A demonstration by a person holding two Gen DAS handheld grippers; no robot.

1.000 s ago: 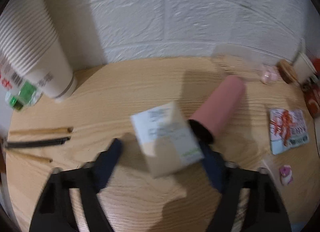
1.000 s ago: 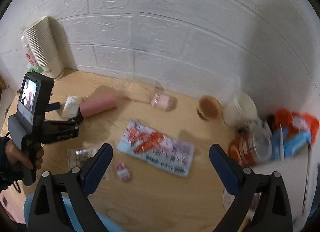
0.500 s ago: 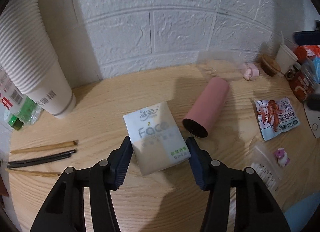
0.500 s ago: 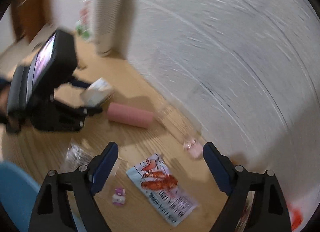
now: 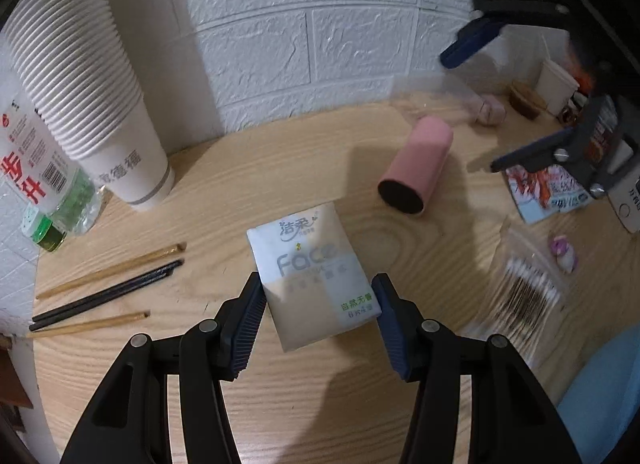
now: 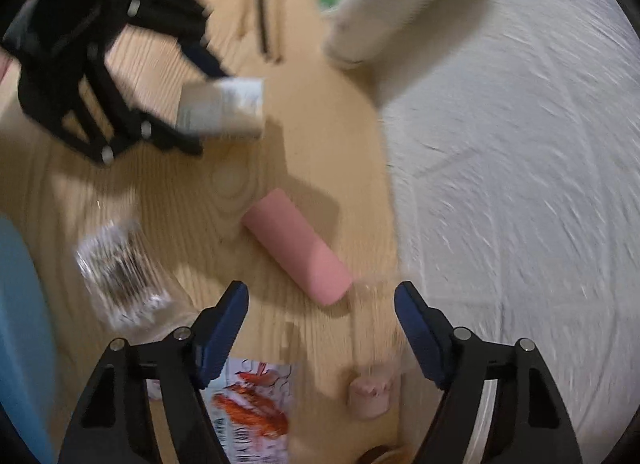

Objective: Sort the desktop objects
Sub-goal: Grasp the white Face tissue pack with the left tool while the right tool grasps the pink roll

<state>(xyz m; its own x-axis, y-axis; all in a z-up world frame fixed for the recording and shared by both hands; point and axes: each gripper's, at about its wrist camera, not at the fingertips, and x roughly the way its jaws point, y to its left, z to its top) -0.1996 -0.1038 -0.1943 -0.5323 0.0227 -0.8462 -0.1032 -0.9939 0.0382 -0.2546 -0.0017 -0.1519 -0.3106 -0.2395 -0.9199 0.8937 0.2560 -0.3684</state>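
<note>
Tissue pack (image 5: pixel 312 276) clamped between left hand-held gripper (image 5: pixel 318 322) pads

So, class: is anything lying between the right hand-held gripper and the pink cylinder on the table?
Nothing visible does. The right hand-held gripper has closing jaws with nothing between them, and only bare wooden table separates it from the pink cylinder. The cotton swab bag lies off to one side.

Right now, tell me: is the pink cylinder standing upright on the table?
No, the pink cylinder lies on its side on the wooden table, its dark open end facing the camera.
</note>
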